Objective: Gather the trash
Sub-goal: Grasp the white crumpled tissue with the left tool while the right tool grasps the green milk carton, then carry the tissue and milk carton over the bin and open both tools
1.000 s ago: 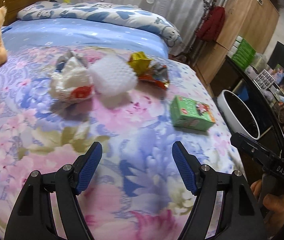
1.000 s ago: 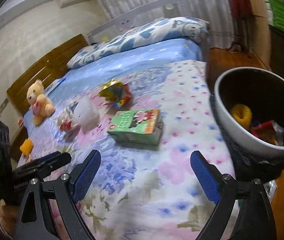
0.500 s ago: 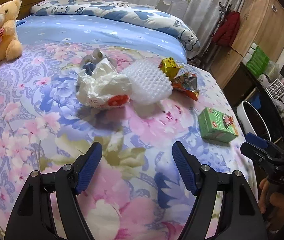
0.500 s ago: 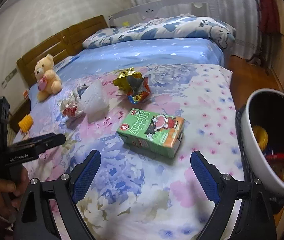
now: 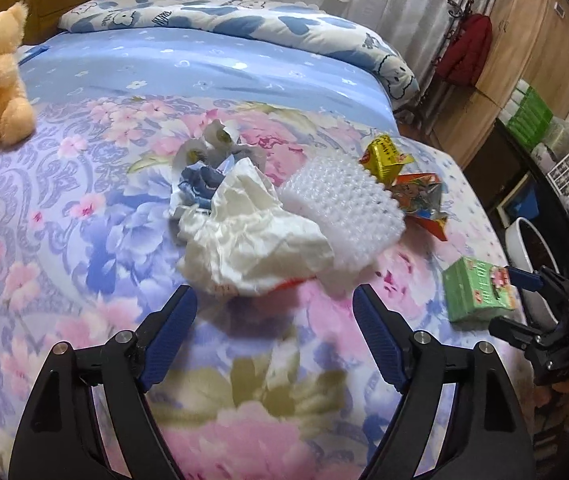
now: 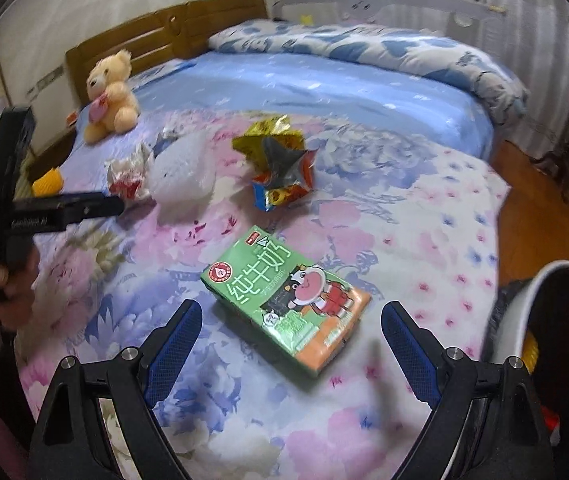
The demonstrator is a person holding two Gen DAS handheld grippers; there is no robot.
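Observation:
Trash lies on the flowered bedspread. My left gripper (image 5: 274, 308) is open and empty, just short of a crumpled white paper wad (image 5: 252, 236). Next to it sit a white bubble-wrap pad (image 5: 344, 208), a yellow wrapper (image 5: 384, 156) and an orange snack bag (image 5: 424, 200). My right gripper (image 6: 290, 328) is open and empty, its jaws on either side of the near end of a green milk carton (image 6: 284, 296), not touching it. The carton also shows in the left wrist view (image 5: 480, 290). The snack wrappers (image 6: 280, 160) and the bubble wrap (image 6: 182, 174) lie beyond the carton.
A white trash bin (image 6: 540, 308) with a black liner stands off the bed's right edge, with trash inside. A teddy bear (image 6: 108, 96) sits at the head of the bed. A folded blue quilt (image 5: 244, 20) lies at the far side. Wardrobes (image 5: 524, 48) line the right.
Both grippers have moved forward over the bed. The left one has come up to the paper wad; the right one has closed in on the milk carton. Both stay open.

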